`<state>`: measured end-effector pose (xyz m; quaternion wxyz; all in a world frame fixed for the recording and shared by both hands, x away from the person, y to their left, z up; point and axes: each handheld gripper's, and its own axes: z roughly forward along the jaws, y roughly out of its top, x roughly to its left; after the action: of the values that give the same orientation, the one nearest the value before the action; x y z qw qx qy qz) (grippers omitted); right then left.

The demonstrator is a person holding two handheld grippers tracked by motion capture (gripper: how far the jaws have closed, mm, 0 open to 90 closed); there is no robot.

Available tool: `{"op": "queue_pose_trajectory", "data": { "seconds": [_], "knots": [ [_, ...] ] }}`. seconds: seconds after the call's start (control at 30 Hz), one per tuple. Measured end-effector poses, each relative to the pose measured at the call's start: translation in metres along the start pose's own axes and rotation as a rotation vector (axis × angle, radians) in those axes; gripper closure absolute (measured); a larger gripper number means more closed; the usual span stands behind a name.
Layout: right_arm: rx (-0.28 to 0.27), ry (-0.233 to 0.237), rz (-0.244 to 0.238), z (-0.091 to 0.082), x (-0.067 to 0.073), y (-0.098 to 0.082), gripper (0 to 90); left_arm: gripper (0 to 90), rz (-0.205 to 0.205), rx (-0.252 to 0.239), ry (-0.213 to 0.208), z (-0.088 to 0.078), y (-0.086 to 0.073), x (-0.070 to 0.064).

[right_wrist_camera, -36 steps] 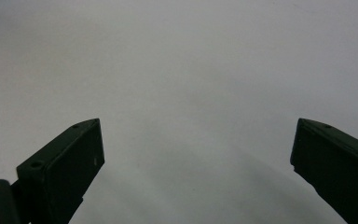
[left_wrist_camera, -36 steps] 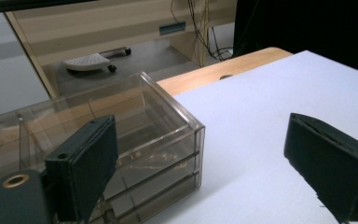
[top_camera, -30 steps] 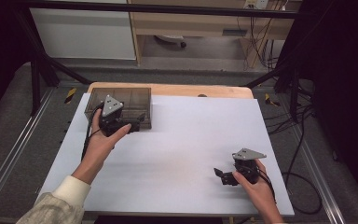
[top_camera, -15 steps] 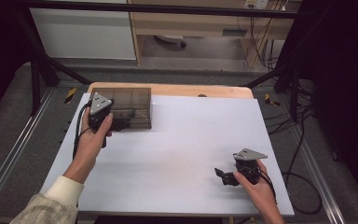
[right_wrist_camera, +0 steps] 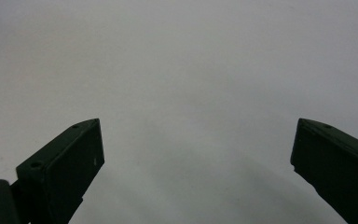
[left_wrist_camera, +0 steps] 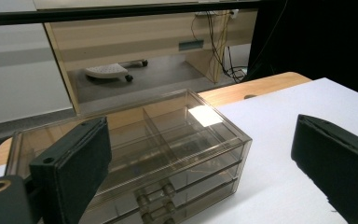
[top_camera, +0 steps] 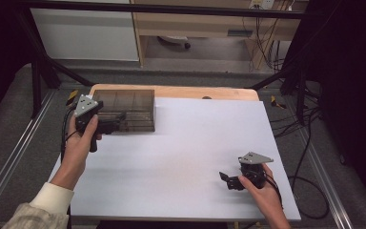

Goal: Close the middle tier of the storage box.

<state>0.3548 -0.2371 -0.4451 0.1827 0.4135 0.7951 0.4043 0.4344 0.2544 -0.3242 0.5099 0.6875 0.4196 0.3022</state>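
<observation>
Just beside left fingers (left_wrist_camera: 74, 172), drawer box (left_wrist_camera: 168, 149).

Even overhead light, glare patch on the clear drawer box (left_wrist_camera: 205, 115), dark surroundings.

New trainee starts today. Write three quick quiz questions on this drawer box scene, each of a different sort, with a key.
1. True or false: the left gripper is shut on the clear drawer box.
2. Which part of the white table holds the box? A. far left corner B. near right corner C. centre
3. Fill in: the right gripper is over bare table, its jaws standing ____.

Key: 1. False; in the left gripper view its jaws stand wide apart in front of the box. 2. A. 3. open, as the right gripper view shows.
</observation>
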Motion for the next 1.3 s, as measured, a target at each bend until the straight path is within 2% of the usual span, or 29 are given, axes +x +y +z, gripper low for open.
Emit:
{"op": "queue_pose_trajectory", "data": {
  "seconds": [0.73,1.1,1.3],
  "knots": [
    [-0.001,-0.001,0.001,0.0,0.0,0.0,2.9,4.7,-0.019,0.0,0.029,-0.039,-0.02,0.027],
    [-0.006,0.006,0.01,0.0,0.001,0.0,2.9,5.7,-0.043,0.008,0.031,-0.061,-0.043,0.03],
    [-0.009,0.002,0.012,-0.001,0.001,0.0,2.9,5.5,-0.041,0.016,0.038,-0.07,-0.052,0.034]
  ]
}}
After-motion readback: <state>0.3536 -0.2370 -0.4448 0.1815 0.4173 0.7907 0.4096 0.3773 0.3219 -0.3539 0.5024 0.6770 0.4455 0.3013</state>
